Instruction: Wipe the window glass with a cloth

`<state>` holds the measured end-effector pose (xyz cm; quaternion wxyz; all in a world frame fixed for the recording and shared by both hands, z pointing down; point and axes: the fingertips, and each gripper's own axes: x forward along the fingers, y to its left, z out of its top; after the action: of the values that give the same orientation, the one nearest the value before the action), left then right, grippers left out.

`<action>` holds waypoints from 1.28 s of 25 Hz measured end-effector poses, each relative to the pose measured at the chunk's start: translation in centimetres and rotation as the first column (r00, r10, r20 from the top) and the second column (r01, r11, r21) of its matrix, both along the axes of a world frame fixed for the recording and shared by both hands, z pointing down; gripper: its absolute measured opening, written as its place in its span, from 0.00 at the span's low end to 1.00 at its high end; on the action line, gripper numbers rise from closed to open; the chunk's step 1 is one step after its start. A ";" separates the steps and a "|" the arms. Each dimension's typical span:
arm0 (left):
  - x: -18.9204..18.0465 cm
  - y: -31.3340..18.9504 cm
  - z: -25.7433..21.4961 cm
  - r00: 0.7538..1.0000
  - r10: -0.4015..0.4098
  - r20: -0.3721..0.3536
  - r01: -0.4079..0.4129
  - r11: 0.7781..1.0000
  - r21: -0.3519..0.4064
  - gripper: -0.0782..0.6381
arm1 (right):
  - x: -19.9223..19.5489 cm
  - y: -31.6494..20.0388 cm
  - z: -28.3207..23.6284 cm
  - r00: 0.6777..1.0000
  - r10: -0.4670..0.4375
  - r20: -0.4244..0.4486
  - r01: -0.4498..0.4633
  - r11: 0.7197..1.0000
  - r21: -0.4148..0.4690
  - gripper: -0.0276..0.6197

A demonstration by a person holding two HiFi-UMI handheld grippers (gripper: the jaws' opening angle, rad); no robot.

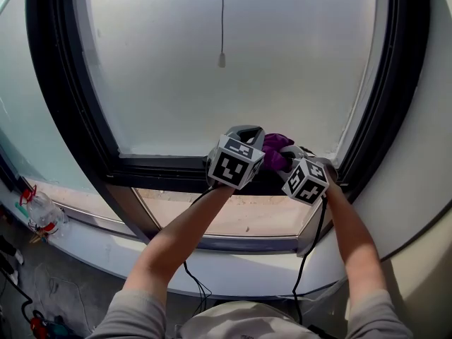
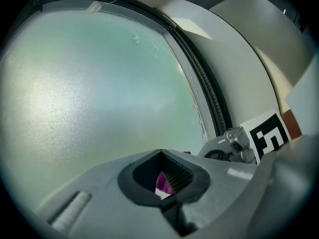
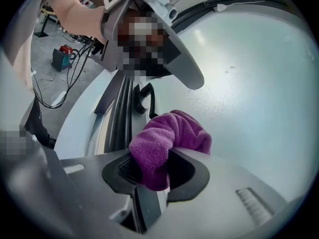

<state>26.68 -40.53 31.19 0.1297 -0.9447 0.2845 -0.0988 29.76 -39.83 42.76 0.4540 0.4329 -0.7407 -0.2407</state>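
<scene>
Purple cloth [image 3: 167, 141] is bunched in your right gripper [image 3: 152, 180]. Its jaws are clamped on the cloth, and a thick fold bulges out past them toward the frosted window glass [image 3: 249, 83]. In the head view the cloth [image 1: 277, 150] is low on the pane, just above the bottom rail of the black window frame [image 1: 63, 97]; whether it touches the glass can't be made out. Your left gripper [image 2: 162, 180] is just beside it, jaws pressed together on nothing, with a sliver of purple showing through their gap. A pull cord [image 1: 222, 20] hangs in front of the glass higher up.
</scene>
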 end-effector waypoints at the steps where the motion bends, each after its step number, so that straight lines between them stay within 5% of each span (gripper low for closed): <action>1: 0.0 -0.1 0.0 1.000 -0.002 0.001 0.002 1.000 -0.001 0.11 | 0.0 0.0 0.0 1.000 0.000 -0.004 0.000 1.000 0.000 0.26; 12: 0.6 1.7 -3.5 0.998 0.035 -0.046 -0.032 0.997 0.072 0.11 | 0.3 1.5 -5.1 0.995 0.013 0.099 -0.024 0.993 0.112 0.26; 16: 1.3 2.5 -6.0 0.996 0.063 -0.071 -0.054 0.992 0.114 0.11 | 0.3 2.6 -10.2 0.985 -0.001 0.174 -0.042 0.968 0.247 0.26; 24: 2.1 4.6 -13.4 0.985 0.112 -0.133 -0.081 0.973 0.216 0.11 | 2.9 4.8 -22.2 0.972 0.029 0.234 -0.150 0.842 0.519 0.26; 32: 2.9 6.7 -23.1 0.976 0.149 -0.161 -0.084 0.932 0.353 0.11 | 4.8 7.0 -36.2 0.959 0.014 0.282 -0.226 0.637 0.737 0.26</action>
<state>29.60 -33.84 8.13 0.2713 -0.9277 0.2516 0.0486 34.59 -32.81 6.59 0.1473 0.6587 -0.5904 -0.4425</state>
